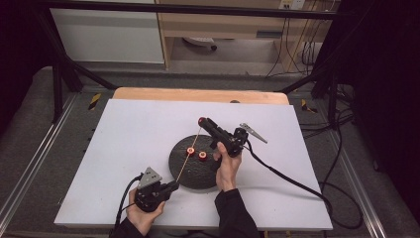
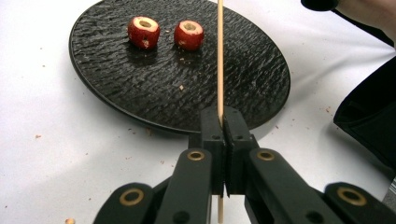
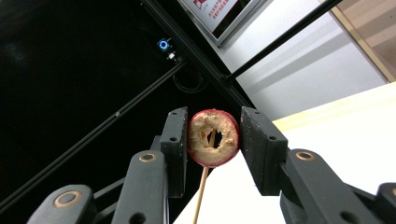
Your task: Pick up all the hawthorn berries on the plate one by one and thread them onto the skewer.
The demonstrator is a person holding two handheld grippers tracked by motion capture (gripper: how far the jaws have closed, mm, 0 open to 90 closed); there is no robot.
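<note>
1. Plate (image 2: 116, 88): black, rippled texture.
2. Two cored fruit pcs (image 2: 144, 31) on plate: red skin, pale tan centres.
3. Third fruit pc (image 3: 213, 138): red rim, tan flesh.
4. Skewer (image 2: 220, 56): light wood.
5. Tabletop (image 1: 129, 134): white; wood edge at far side.

Left tool (image 1: 173, 186) clamped, right tool (image 1: 202, 121) gripping

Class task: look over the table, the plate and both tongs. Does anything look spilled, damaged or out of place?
Small brown crumbs are scattered on the white table around the black plate, with a few on the plate itself. They look like bits shed from the cored red fruits. Nothing else stands out.
</note>
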